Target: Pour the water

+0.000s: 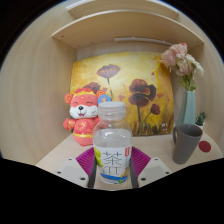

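Observation:
A clear plastic bottle (112, 148) with a white cap and a white-green label stands upright between my fingers. My gripper (112, 168) has its magenta pads (85, 160) pressed against both sides of the bottle. A dark grey cup (186, 143) stands on the light wooden table (60, 152), ahead and to the right of the bottle. The bottle hides the space between the fingertips.
An orange plush tiger (84, 116) sits ahead on the left. A painting of flowers (125, 85) leans at the back. A pale vase with pink flowers (188, 95) stands behind the cup. A red round thing (206, 146) lies right of the cup. A wooden shelf (120, 25) runs overhead.

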Demonstrator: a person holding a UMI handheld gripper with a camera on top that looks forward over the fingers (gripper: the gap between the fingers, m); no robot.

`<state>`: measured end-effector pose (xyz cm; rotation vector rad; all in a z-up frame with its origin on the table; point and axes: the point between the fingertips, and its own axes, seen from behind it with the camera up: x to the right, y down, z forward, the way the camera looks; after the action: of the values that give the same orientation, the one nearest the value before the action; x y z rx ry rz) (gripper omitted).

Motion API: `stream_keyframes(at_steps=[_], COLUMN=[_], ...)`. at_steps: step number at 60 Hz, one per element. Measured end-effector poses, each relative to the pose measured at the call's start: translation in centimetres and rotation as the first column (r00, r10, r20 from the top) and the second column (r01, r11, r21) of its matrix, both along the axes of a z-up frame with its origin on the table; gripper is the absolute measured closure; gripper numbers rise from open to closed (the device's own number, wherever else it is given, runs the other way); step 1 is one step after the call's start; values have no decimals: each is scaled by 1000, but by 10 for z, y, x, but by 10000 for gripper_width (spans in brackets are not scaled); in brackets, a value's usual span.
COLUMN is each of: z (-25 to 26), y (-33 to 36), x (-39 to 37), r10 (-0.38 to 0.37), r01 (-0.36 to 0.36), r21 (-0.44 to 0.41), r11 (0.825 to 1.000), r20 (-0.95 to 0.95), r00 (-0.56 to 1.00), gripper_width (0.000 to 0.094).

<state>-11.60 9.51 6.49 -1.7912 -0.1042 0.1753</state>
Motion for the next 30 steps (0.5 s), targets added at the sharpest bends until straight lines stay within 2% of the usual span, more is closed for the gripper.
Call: stream_keyframes(at_steps=[9,19,25,30], z=[3,14,48,74], y=[2,9,15,23], x=[7,15,22,40], r10=[-14,-40,-48,-91], r01=[13,13,-1,17], r21=[-5,-94,-97,-116], r11=[1000,995,995,993], r20=[-124,-292,-499,-674], r00=[992,956,865,733], gripper_width=[518,517,518,518])
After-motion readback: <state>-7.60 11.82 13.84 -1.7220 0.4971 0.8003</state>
